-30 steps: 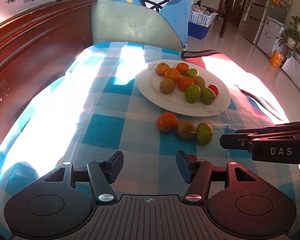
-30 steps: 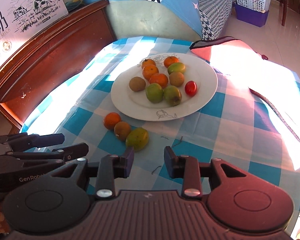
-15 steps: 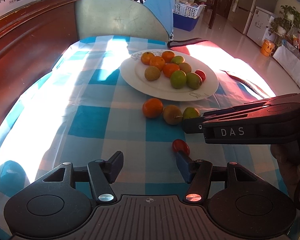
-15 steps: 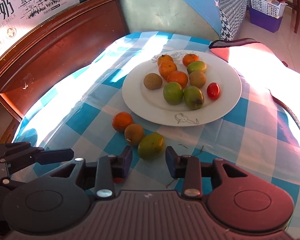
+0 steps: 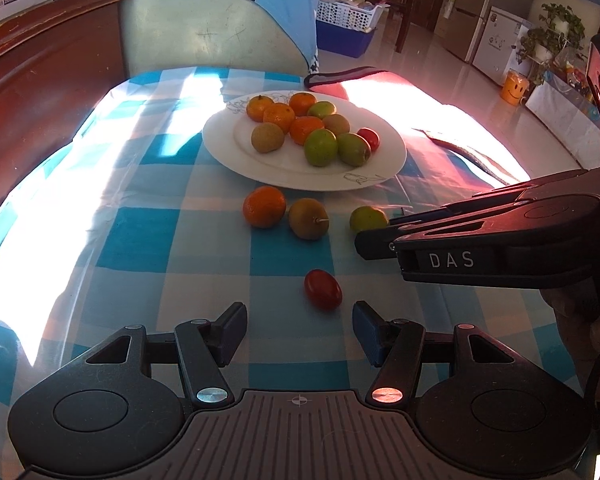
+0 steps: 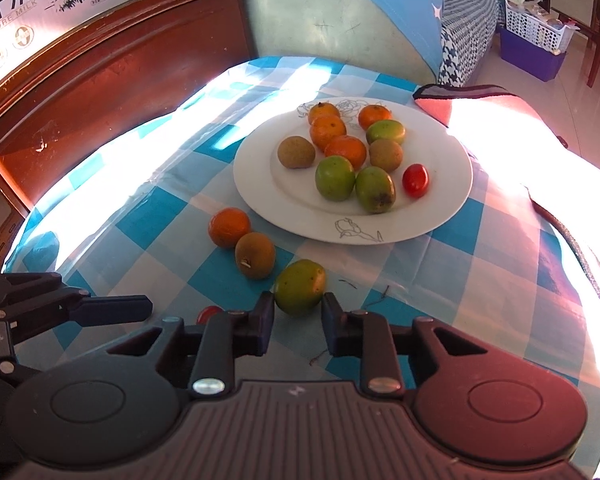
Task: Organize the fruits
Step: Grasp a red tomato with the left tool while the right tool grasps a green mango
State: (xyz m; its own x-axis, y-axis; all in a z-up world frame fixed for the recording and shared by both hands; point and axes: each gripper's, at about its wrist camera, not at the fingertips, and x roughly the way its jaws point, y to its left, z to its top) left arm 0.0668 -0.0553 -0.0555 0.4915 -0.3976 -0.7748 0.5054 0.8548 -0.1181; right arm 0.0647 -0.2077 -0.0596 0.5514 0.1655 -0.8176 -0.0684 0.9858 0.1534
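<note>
A white plate (image 5: 380, 168) (image 6: 440, 208) holds several oranges, green fruits, brown fruits and a red tomato. On the checked cloth in front of it lie an orange (image 5: 264, 206) (image 6: 229, 227), a brown fruit (image 5: 308, 218) (image 6: 255, 255), a green fruit (image 5: 367, 219) (image 6: 300, 287) and a red tomato (image 5: 323, 289) (image 6: 209, 313). My left gripper (image 5: 299, 330) is open and empty, just short of the tomato. My right gripper (image 6: 296, 322) (image 5: 374, 234) is open, its jaws on either side of the green fruit's near end, not closed on it.
A wooden headboard (image 6: 120, 72) runs along the left side of the table. A chair back with a blue cloth (image 5: 220, 40) stands behind the plate. A red cloth (image 6: 480, 108) lies on the table's far right. The table's edge drops off at the right.
My right gripper has moved forward until its jaws flank the green fruit. My left gripper has drawn back a little, so the tomato now lies just ahead of its jaws.
</note>
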